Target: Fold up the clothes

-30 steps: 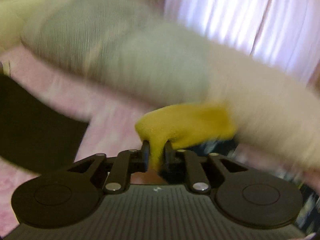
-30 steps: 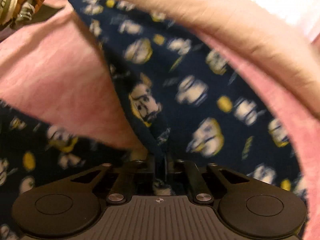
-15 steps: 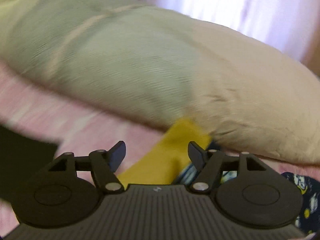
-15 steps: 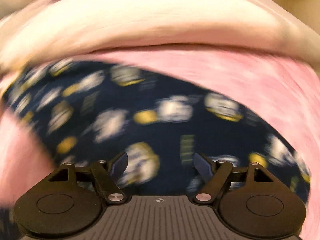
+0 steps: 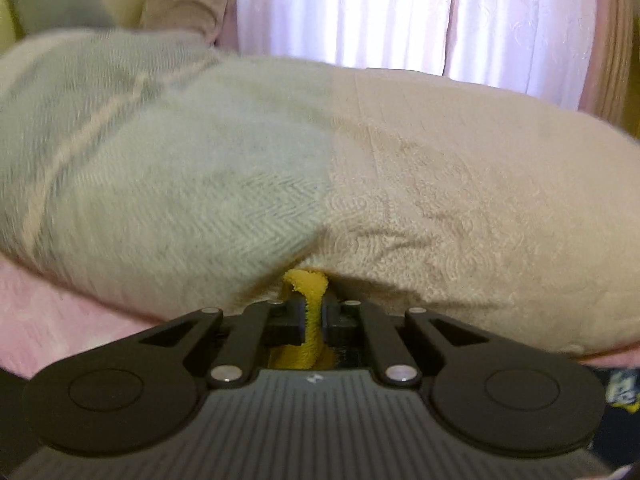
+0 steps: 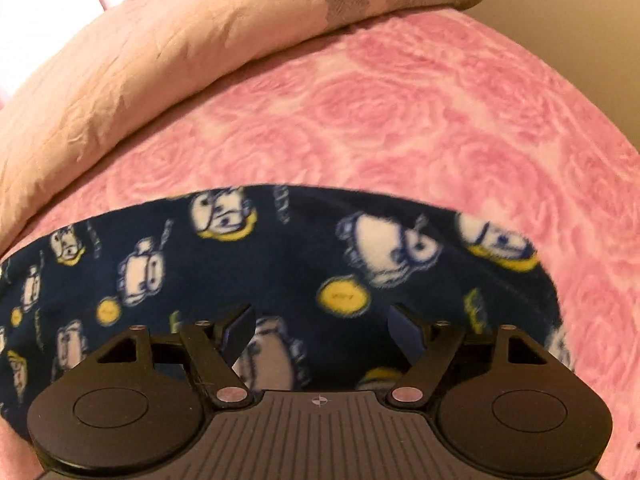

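Note:
A navy fleece garment (image 6: 280, 264) printed with white and yellow figures lies spread flat on the pink bedspread (image 6: 400, 112). My right gripper (image 6: 320, 320) hovers just over it, open, with nothing between its fingers. In the left wrist view, my left gripper (image 5: 314, 312) is shut on a strip of the garment's yellow trim (image 5: 308, 284), which stands up between the jaws. It sits right against the base of the big pillow (image 5: 360, 168). A sliver of the navy print (image 5: 620, 388) shows at the far right edge.
The long cream and grey-green pillow (image 6: 160, 40) lies across the bed beyond the garment. White curtains (image 5: 400, 12) hang behind it. Bare pink bedspread extends to the right of the garment and left of the left gripper (image 5: 60, 312).
Both grippers let go of the garment half a second ago. The left has since shut on the yellow trim, close under the pillow. The right stays open above the garment, which now lies flat.

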